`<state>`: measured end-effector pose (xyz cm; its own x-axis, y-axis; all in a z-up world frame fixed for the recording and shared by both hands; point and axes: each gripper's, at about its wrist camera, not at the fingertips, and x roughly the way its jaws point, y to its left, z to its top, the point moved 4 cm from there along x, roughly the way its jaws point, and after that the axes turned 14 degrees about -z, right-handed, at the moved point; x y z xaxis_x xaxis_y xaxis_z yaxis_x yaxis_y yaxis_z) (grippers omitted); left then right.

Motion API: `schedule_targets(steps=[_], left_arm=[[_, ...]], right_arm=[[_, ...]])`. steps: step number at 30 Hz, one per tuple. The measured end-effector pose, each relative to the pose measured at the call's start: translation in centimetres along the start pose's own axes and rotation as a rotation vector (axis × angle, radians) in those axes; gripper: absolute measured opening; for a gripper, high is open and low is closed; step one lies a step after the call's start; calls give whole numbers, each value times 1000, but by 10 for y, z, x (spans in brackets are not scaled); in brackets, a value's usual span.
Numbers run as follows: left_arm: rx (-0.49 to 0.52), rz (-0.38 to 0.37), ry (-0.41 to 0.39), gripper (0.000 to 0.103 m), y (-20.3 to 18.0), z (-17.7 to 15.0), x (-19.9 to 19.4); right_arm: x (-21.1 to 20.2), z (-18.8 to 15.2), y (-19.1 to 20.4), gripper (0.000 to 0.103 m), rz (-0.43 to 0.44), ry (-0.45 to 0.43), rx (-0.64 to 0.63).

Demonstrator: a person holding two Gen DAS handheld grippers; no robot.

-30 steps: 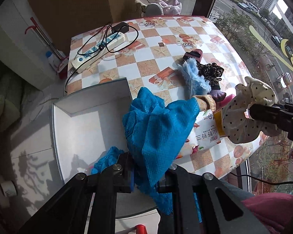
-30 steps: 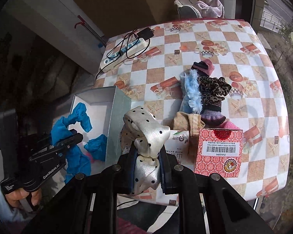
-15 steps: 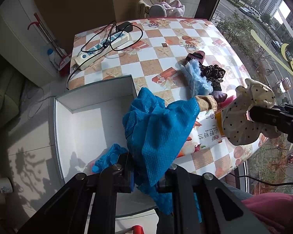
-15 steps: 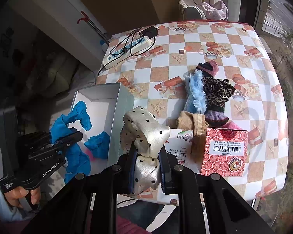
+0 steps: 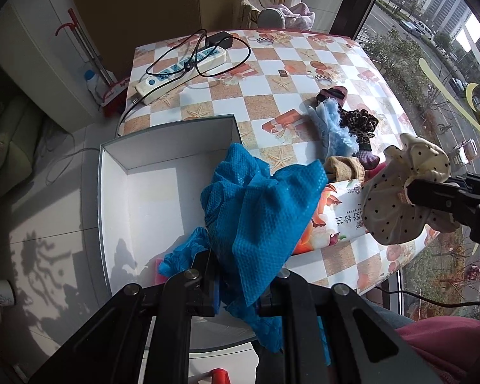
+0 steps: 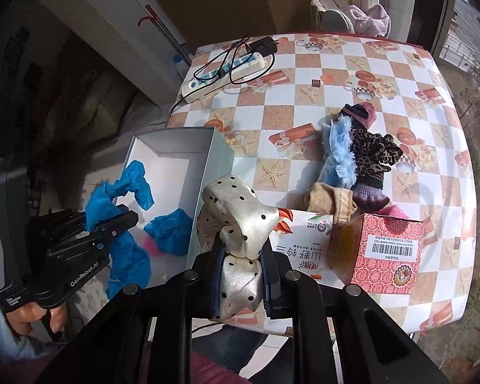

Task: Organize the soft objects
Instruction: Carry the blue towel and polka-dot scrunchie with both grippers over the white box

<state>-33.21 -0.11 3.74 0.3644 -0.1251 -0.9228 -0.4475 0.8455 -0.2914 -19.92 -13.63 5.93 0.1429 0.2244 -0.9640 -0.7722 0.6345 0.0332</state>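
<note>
My left gripper (image 5: pixel 240 284) is shut on a blue mesh cloth (image 5: pixel 259 211), hanging over the near right corner of a white open box (image 5: pixel 137 198). More blue cloth (image 6: pixel 169 230) and something pink lie in that box. My right gripper (image 6: pixel 240 272) is shut on a cream polka-dot scrunchie (image 6: pixel 236 214) above the table's near edge, right of the box. On the checkered table (image 6: pixel 304 96) lies a heap of soft things: a light-blue fluffy piece (image 6: pixel 339 156), a leopard scrunchie (image 6: pixel 374 153), a tan sock (image 6: pixel 329 201) and a purple knit piece (image 6: pixel 368 195).
A red patterned carton (image 6: pixel 387 252) and a white printed packet (image 6: pixel 304 243) stand near the table's front edge. A power strip with black cables (image 6: pixel 227 70) lies at the far left. A chair with pink cloth (image 6: pixel 361 16) is behind the table. A window (image 5: pixel 432 48) lies right.
Both grippers have drifted a little sideways with their cloths still held; in the left wrist view the box and table have slid rightwards. The grips have not changed.
</note>
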Motion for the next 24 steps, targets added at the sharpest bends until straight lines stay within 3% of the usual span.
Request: schedule_targets(steps=[12, 24], left_arm=[[-64, -10, -22, 16, 17, -13, 1], [-186, 16, -38, 16, 59, -39, 0]], right_arm=[[7, -3, 23, 21, -11, 29, -86], [17, -1, 84, 21, 0, 62, -284]])
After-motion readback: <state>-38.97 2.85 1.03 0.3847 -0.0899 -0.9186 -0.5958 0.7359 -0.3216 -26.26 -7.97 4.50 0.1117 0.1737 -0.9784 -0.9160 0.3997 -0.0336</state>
